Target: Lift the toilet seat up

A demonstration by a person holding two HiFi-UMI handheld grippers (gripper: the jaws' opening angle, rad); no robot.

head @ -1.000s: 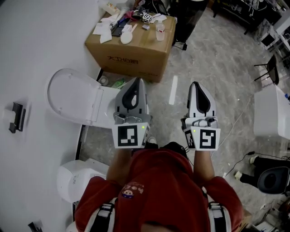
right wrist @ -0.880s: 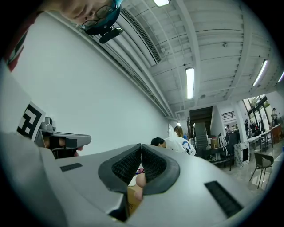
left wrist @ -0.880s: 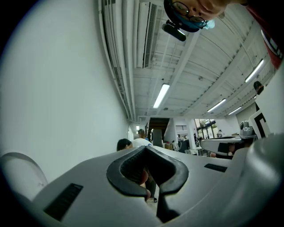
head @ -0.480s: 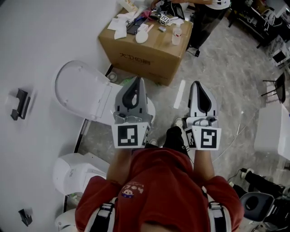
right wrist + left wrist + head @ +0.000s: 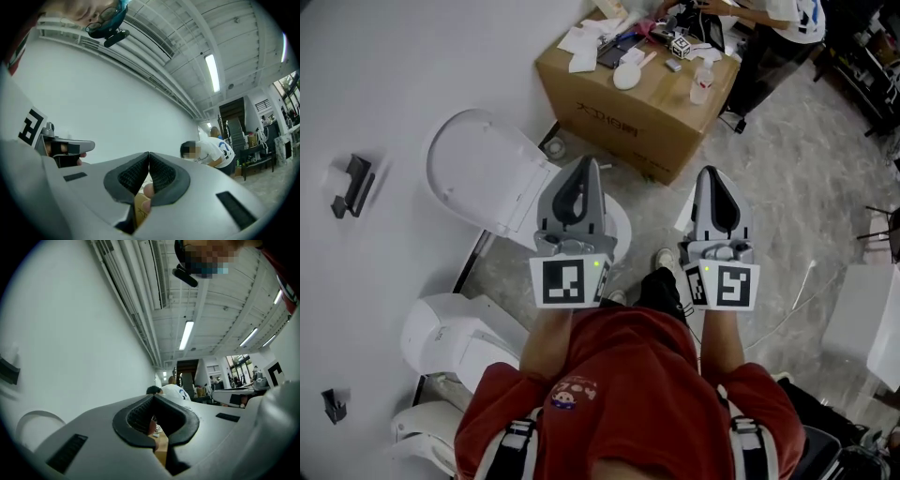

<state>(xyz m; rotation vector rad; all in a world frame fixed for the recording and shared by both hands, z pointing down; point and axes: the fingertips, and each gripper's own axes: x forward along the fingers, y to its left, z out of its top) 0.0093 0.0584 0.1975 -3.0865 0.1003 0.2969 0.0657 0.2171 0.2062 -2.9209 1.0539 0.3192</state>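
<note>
In the head view a white toilet stands against the wall, its lid raised and leaning back. A strip of the bowl's rim shows beside my left gripper; the seat itself is hidden under that gripper. My left gripper hovers over the bowl, jaws shut and holding nothing. My right gripper is level with it to the right, over the floor, also shut and holding nothing. In the left gripper view the shut jaws point at the wall and ceiling. The right gripper view shows its shut jaws aimed the same way.
A cardboard box with papers and small items on top stands just beyond the toilet. A person leans at its far side. A second white toilet sits at lower left. A black holder hangs on the wall. A cable runs across the floor.
The person has turned left: toilet lid and box slid rightward in the head view. Both grippers stayed side by side and shut, the left one still over the bowl.
</note>
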